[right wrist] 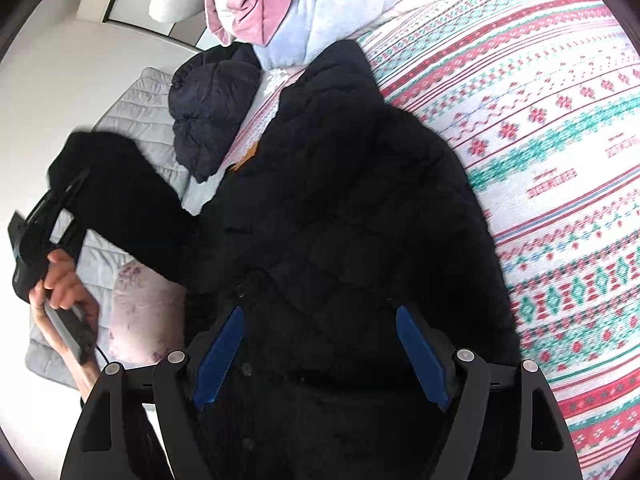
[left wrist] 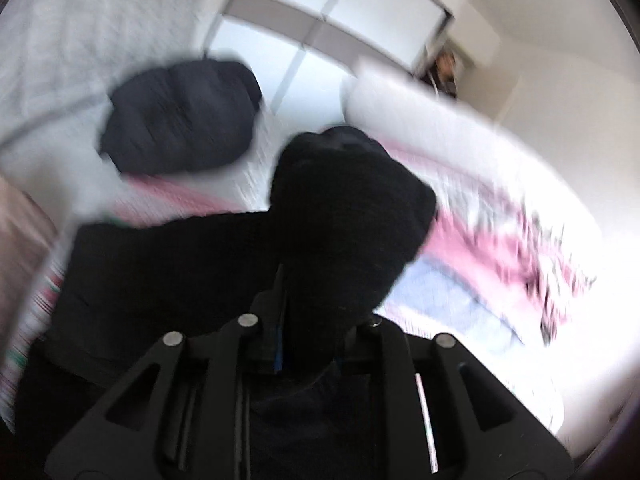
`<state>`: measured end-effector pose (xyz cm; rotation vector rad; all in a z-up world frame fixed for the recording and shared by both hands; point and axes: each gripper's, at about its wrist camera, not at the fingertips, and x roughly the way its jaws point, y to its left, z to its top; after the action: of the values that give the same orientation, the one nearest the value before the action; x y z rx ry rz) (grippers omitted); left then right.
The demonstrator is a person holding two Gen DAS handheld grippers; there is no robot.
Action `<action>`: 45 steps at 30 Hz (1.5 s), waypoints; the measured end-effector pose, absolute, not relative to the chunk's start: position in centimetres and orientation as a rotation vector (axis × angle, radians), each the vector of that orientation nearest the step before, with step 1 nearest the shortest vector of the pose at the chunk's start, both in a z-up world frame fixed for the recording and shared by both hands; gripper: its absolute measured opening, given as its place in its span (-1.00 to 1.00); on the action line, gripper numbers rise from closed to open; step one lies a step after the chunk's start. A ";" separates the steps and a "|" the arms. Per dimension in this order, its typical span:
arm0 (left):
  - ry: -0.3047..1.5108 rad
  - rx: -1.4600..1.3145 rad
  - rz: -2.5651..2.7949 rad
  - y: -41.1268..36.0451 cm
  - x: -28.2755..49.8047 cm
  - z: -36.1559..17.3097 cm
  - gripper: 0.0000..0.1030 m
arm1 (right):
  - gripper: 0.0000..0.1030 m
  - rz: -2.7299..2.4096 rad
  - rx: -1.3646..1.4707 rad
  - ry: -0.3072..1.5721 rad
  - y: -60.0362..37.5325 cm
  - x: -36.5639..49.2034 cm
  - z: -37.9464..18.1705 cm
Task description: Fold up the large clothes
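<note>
A large black quilted jacket (right wrist: 344, 200) lies spread on a bed with a patterned cover (right wrist: 560, 152). My left gripper (left wrist: 316, 280) is shut on the jacket's black sleeve (left wrist: 344, 208) and holds it lifted above the bed; the right wrist view shows that gripper (right wrist: 52, 200) at the left with the sleeve (right wrist: 120, 200) stretched from the jacket. My right gripper (right wrist: 320, 344) is open, its blue pads (right wrist: 220, 356) standing wide apart just over the jacket's lower body. The left wrist view is motion-blurred.
A folded dark navy puffer (right wrist: 212, 112) lies at the bed's far side, also in the left wrist view (left wrist: 180, 116). Pink and pale blue bedding (right wrist: 280, 4) is heaped beyond it. A grey quilted mat (right wrist: 132, 116) and a floral pillow (right wrist: 144, 312) lie left.
</note>
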<state>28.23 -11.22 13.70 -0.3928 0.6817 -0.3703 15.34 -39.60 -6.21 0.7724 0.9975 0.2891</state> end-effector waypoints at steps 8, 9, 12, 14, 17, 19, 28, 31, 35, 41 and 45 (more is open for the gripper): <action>0.962 -0.074 -0.378 -20.5 28.5 -0.1 -0.55 | 0.55 0.265 0.798 1.002 -41.3 15.4 -6.9; 0.938 -0.056 -0.393 -20.3 28.1 -0.2 -0.53 | 0.55 0.268 0.797 1.000 -41.3 15.3 -6.8; 0.954 -0.077 -0.441 -19.1 28.1 0.9 -0.47 | 0.55 0.276 0.782 0.996 -41.4 15.2 -6.6; 0.987 -0.098 -0.466 -18.8 28.0 1.3 -0.44 | 0.55 0.269 0.773 0.999 -41.5 15.1 -6.6; 1.030 -0.134 -0.503 -17.9 27.7 1.9 -0.33 | 0.55 0.269 0.779 1.005 -41.5 15.0 -6.8; 1.043 -0.170 -0.542 -17.3 27.2 2.6 -0.10 | 0.55 0.257 0.775 1.000 -41.5 15.0 -6.7; 0.900 -0.203 -0.587 -13.9 25.5 6.9 0.42 | 0.55 0.248 0.740 0.996 -40.7 14.7 -6.5; 0.911 -0.237 -0.474 -12.1 27.0 5.7 0.42 | 0.55 0.243 0.726 0.990 -40.3 14.6 -6.4; 1.075 -0.261 -0.386 -11.7 29.2 0.7 0.40 | 0.55 0.227 0.699 0.979 -40.0 14.6 -6.0; 1.019 -0.034 -0.318 -14.8 28.1 -1.2 0.41 | 0.55 0.215 0.704 1.004 -39.9 15.3 -6.8; 1.068 -0.180 -0.386 -11.9 28.9 0.7 0.40 | 0.55 0.212 0.717 1.009 -40.2 15.4 -7.0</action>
<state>28.90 -11.91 0.74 -0.1799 1.0676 -0.3861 15.43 -40.18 -6.98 0.7170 1.0089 0.2123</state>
